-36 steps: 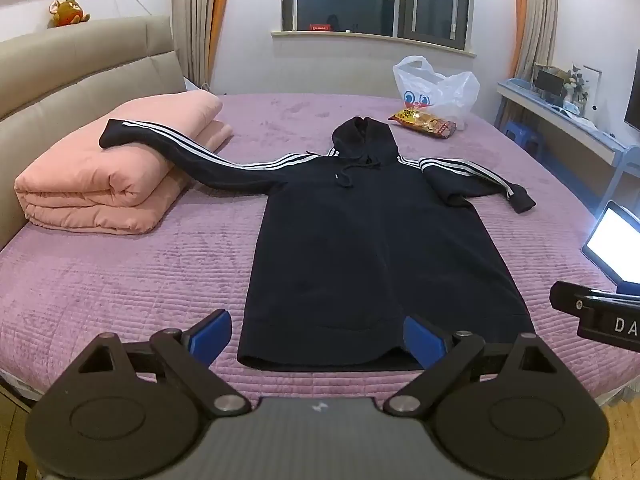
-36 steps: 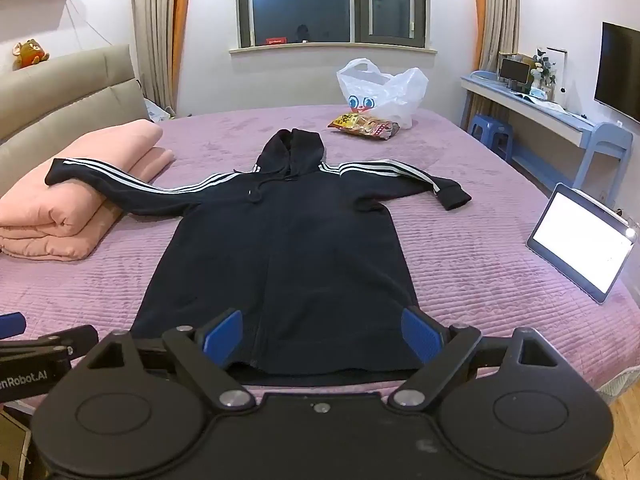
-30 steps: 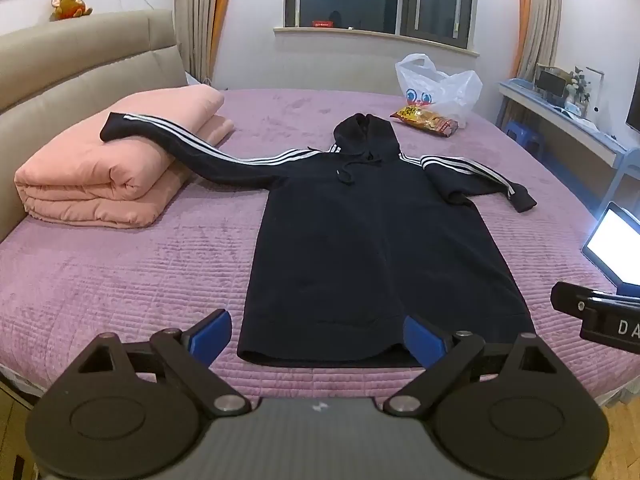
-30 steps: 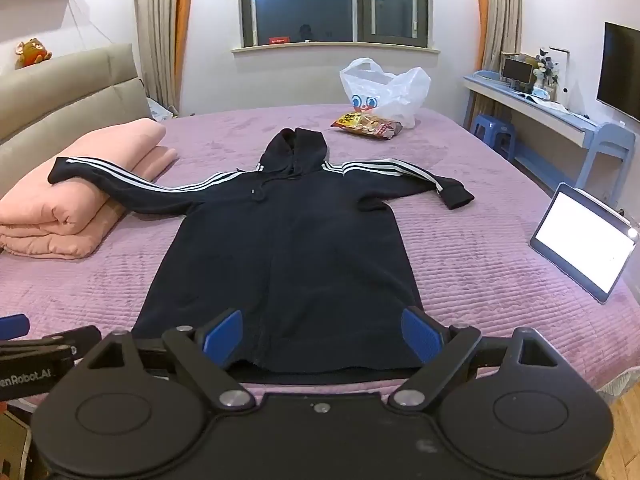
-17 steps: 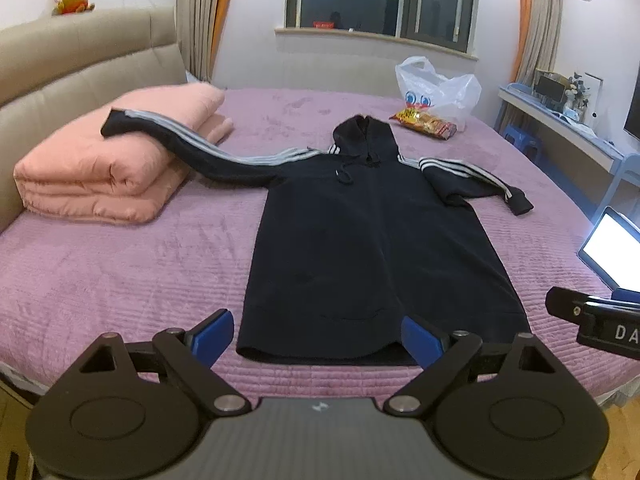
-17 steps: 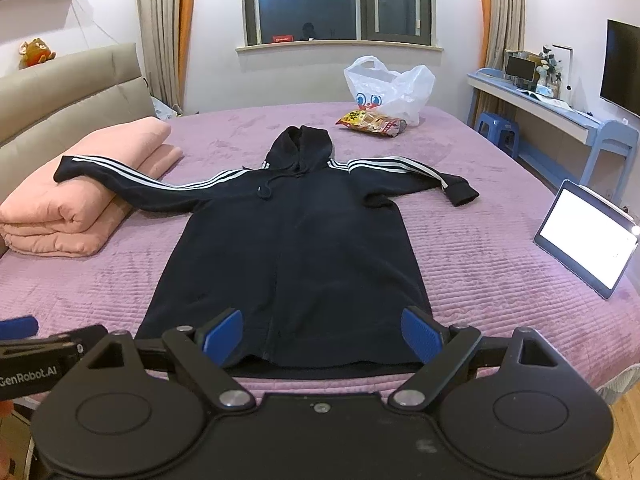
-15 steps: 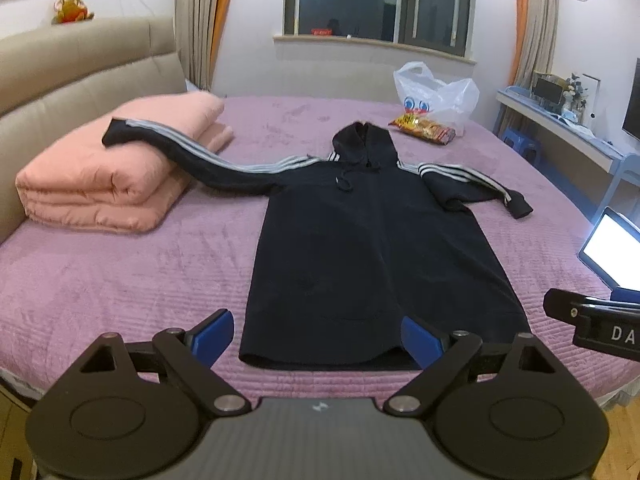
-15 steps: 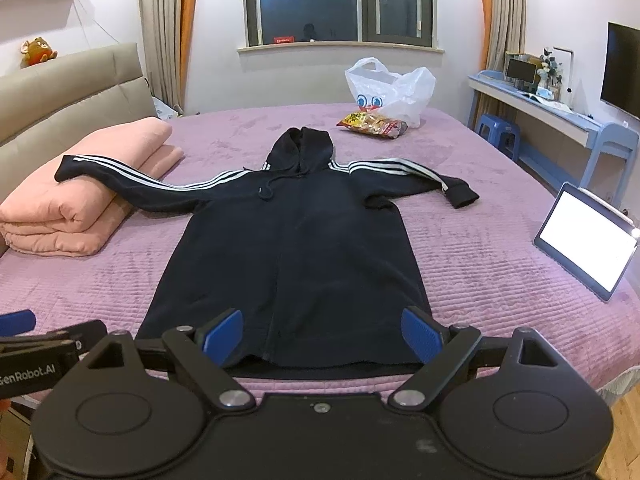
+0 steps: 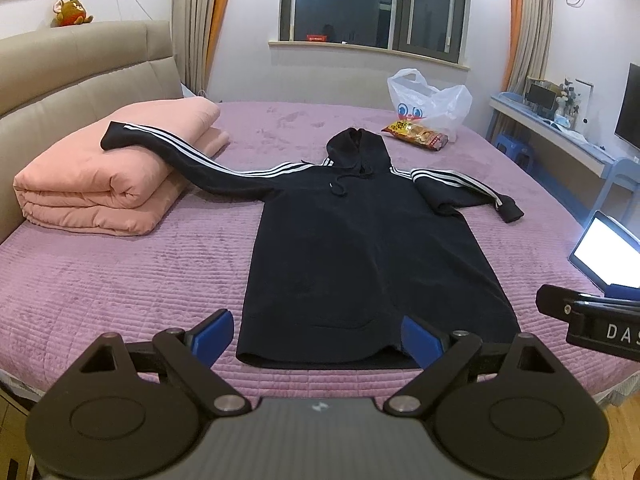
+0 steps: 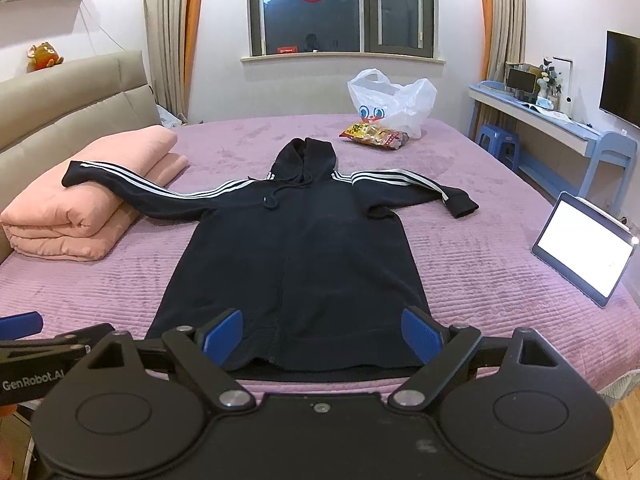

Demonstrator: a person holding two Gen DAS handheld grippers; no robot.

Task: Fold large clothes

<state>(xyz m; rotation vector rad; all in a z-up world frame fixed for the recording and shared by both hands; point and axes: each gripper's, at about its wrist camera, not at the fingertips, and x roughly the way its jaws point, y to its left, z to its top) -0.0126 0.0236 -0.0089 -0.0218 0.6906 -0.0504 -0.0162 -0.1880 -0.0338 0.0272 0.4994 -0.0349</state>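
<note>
A hoodie [image 9: 360, 248] is spread flat on the bed [image 9: 120, 280], ready for folding. Both grippers, left [image 9: 316, 336] and right [image 10: 322, 334], are held apart near its hem at the bed's edge.

We're in a home bedroom: purple-quilted bed [image 9: 120, 280] filling the centre, padded headboard [image 9: 80, 76] at left, curtained window [image 10: 340, 8] up top.

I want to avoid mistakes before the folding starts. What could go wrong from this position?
1. One sleeve of the black hoodie lies over the folded pink quilt; dragging it might pull the quilt out of its fold.
2. The lit tablet rests near the hoodie's other side; a wide swing could knock it.
3. The left gripper and right gripper, both open, hang at the hem, close together, so they might collide.
</note>
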